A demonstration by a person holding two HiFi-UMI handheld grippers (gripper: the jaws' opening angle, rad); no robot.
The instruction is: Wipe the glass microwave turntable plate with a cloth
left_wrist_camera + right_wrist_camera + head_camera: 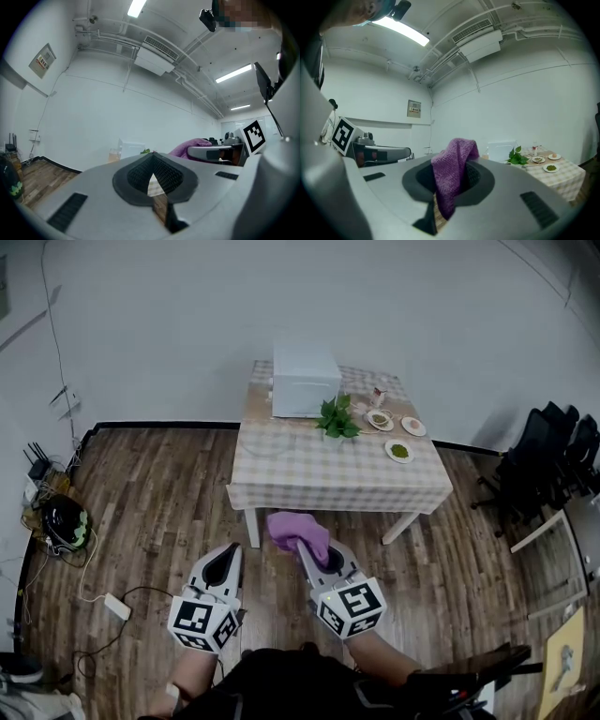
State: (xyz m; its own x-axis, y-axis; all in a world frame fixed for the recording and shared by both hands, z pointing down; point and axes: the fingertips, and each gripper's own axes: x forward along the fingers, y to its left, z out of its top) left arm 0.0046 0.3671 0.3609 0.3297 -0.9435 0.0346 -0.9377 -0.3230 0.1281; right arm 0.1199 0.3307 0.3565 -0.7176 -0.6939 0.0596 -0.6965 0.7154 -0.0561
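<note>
pinching a purple cloth (453, 171), the right tool (448, 187) sits beside the left tool (151, 177), whose jaws are together on nothing.

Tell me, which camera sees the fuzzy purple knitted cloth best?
The right gripper view. There the purple knitted cloth fills the middle, pinched in the right gripper's jaws, with its knit showing. The head view shows it only as a small bunch, and the left gripper view catches just an edge of it.
</note>
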